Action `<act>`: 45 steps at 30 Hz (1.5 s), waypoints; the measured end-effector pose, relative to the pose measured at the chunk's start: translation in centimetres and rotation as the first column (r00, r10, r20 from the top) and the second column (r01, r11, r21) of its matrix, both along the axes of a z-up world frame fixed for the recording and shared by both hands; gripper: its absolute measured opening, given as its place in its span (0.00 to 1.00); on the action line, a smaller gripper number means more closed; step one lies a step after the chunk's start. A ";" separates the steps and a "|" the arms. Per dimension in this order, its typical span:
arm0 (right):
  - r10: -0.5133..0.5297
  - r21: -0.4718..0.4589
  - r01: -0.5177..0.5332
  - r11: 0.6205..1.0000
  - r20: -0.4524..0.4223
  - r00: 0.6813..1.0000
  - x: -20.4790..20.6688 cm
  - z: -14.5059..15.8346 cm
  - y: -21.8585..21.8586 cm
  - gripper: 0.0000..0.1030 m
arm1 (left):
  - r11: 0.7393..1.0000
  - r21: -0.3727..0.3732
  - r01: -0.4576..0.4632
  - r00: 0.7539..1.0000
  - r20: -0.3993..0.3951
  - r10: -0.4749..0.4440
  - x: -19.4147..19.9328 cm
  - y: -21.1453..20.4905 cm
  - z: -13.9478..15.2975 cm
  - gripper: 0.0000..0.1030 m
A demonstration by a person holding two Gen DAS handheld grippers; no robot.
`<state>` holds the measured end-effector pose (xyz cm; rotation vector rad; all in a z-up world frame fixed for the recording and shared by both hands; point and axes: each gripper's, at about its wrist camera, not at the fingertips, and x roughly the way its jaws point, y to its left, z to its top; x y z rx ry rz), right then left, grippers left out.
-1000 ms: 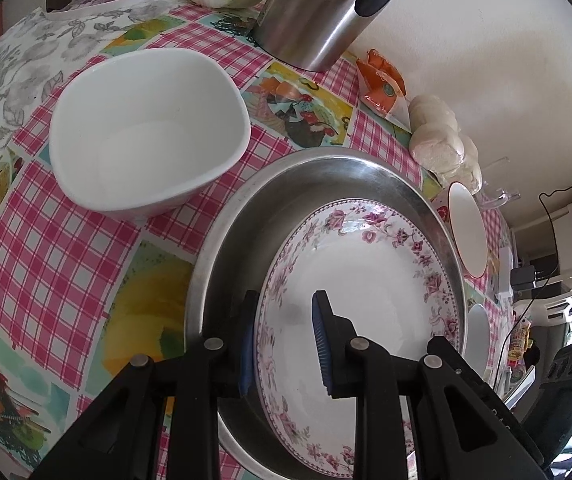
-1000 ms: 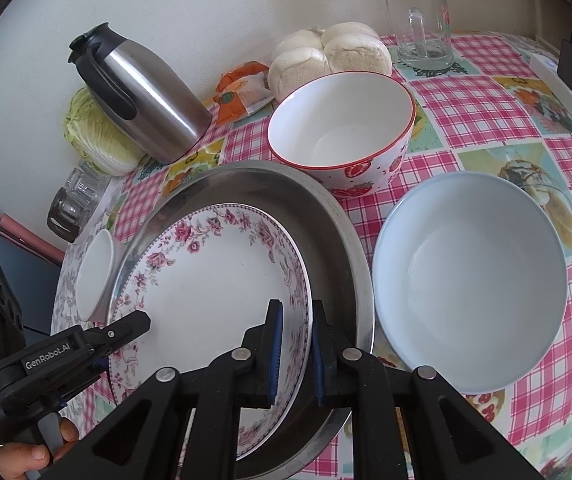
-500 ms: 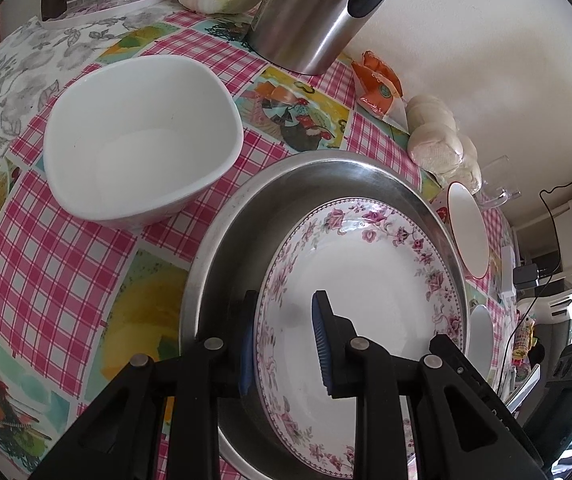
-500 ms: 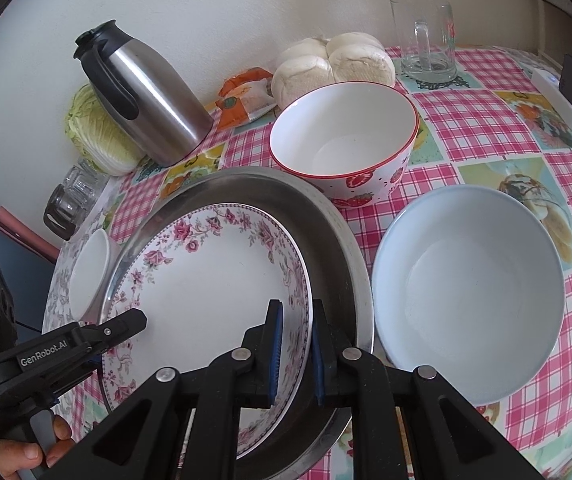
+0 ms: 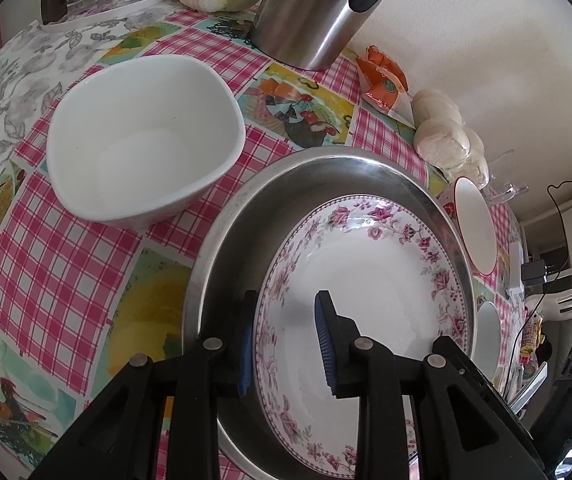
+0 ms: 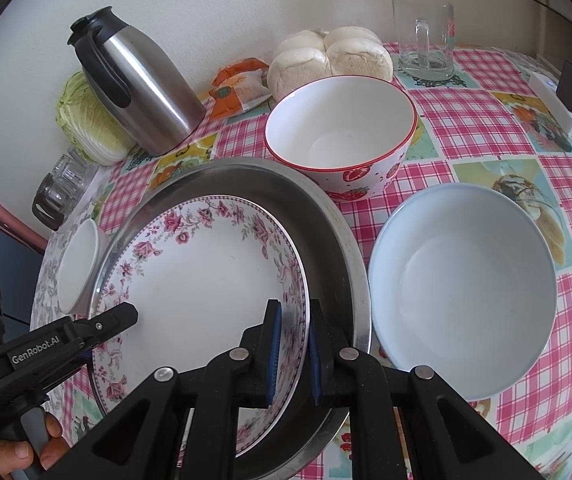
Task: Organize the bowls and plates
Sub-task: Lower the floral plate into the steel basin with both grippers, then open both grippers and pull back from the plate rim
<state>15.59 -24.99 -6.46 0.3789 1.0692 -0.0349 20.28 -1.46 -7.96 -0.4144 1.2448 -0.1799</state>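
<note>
Pink-checked cloth covers the bench where a round steel tray (image 6: 350,248) holds the white rose-rimmed plate (image 6: 206,280), whose near rim the right gripper (image 6: 291,354) clamps while the left gripper (image 5: 284,344) straddles the opposite rim, its jaws opening.

The steel jug (image 5: 318,8) is cut off by the top edge in the left wrist view. Both grippers' fingers cover the near rim of the floral plate (image 6: 206,280). The steel pan (image 6: 338,248) hides most of the small white bowl (image 6: 80,264). The glasses (image 6: 60,184) are too distorted to count.
</note>
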 end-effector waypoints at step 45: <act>-0.010 -0.214 0.020 0.977 0.048 0.999 -0.7 3.6 0.7 0.28 | 0.988 0.152 0.039 0.992 0.110 -0.056 -0.6 -0.8 4.3 0.59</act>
